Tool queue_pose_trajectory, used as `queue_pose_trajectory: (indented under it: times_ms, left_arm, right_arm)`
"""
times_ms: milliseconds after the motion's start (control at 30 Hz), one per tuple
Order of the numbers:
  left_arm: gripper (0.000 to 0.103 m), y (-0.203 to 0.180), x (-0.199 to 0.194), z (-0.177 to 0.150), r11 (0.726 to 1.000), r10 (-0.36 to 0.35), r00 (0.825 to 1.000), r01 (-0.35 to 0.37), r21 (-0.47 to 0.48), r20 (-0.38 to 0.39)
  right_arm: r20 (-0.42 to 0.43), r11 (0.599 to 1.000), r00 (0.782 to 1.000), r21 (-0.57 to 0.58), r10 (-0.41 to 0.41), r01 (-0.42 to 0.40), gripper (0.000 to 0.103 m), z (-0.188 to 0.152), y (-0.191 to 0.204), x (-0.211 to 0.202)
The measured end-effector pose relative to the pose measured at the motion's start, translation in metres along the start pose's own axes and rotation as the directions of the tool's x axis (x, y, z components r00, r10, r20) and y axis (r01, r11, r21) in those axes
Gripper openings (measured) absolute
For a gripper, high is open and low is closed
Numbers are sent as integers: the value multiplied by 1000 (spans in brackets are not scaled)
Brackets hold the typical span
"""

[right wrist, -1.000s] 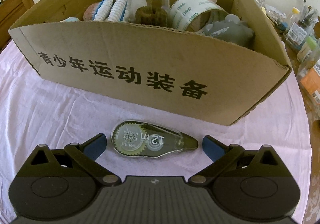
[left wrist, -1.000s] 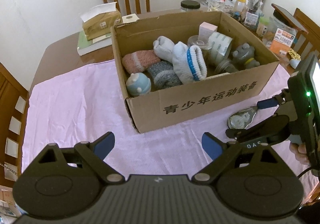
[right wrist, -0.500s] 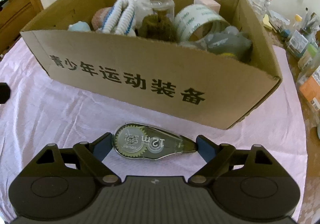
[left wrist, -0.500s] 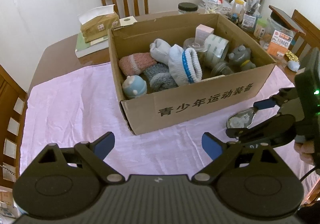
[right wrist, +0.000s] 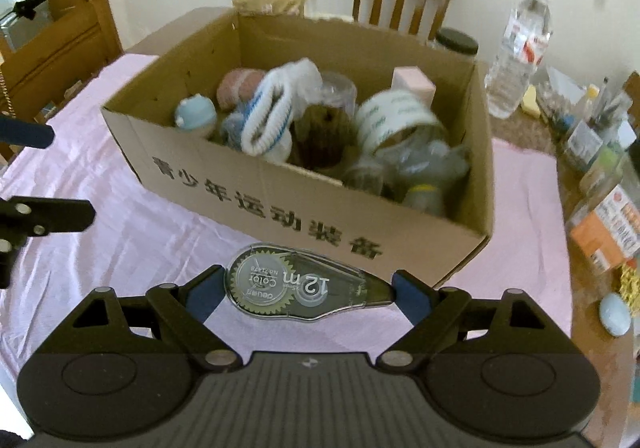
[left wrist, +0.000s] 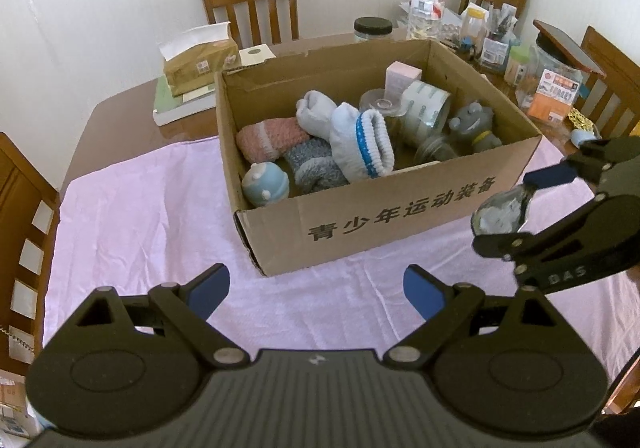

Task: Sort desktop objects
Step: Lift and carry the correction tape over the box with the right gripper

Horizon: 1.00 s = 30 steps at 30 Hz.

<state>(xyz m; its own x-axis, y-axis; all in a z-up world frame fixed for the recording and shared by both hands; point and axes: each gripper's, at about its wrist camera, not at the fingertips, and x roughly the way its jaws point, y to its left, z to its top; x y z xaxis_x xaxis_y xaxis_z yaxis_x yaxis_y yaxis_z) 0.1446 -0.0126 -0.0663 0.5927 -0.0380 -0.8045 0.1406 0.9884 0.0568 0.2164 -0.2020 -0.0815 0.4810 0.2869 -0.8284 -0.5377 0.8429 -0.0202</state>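
The right tool point(right wrist: 306, 290) held the correction tape point(right wrist: 298, 286) by its two ends, long axis across the fingers, above the bench's near edge; the cardboard box point(right wrist: 320, 208) lay just ahead. The left tool point(left wrist: 316, 286) stood wide, empty.

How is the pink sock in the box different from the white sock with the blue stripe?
The pink sock is fuzzy and one colour; the white sock has ribbed knit and a blue stripe near its cuff. The pink sock lies low by the left wall of the cardboard box; the white sock is piled on top in the middle, its cuff facing the camera. The white sock looks bulkier. Both are soft and rolled up, and both sit inside the box.
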Motion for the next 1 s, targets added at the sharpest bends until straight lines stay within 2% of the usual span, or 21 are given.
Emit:
queue_pose_trajectory:
  times_ms: [467, 1000]
  left_arm:
    - [94, -4, -11, 1, 1000, -3, 999, 3, -2, 33]
    - [94, 0, -9, -1, 999, 17, 1000, -16, -31, 23]
  right_arm:
    - [96, 994, 995, -102, -25, 34, 92, 28, -7, -45]
    - [137, 982, 990, -181, -23, 48, 92, 77, -8, -41]
